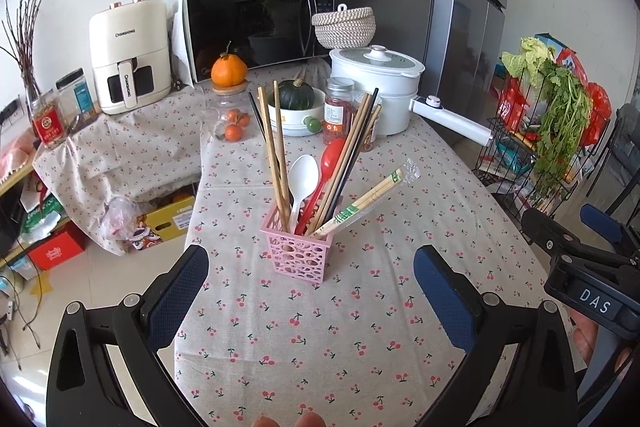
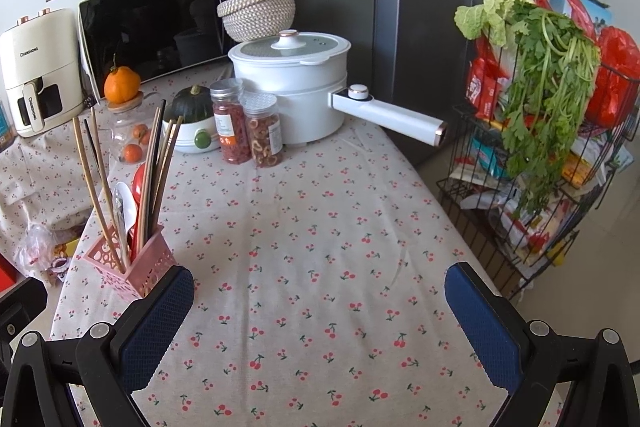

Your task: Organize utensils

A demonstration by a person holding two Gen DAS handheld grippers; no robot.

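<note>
A pink perforated utensil basket [image 1: 298, 251] stands on the cherry-print tablecloth [image 1: 320, 327]. It holds several wooden and black chopsticks [image 1: 276, 151], a white spoon [image 1: 302, 175], a red spoon [image 1: 330, 157] and a wrapped pair of disposable chopsticks [image 1: 364, 201]. My left gripper [image 1: 310, 297] is open and empty, just in front of the basket. In the right wrist view the basket [image 2: 132, 267] sits at the left, beside my left finger. My right gripper [image 2: 320, 323] is open and empty over bare cloth. It also shows in the left wrist view [image 1: 580, 247] at the right edge.
At the table's back stand a white electric pot [image 1: 376, 83] with a long handle [image 1: 452, 123], two jars [image 2: 248, 127], a bowl with a green squash [image 1: 296, 107], a microwave [image 1: 256, 27] and an air fryer [image 1: 130, 55]. A wire rack with greens [image 2: 540, 147] stands right of the table.
</note>
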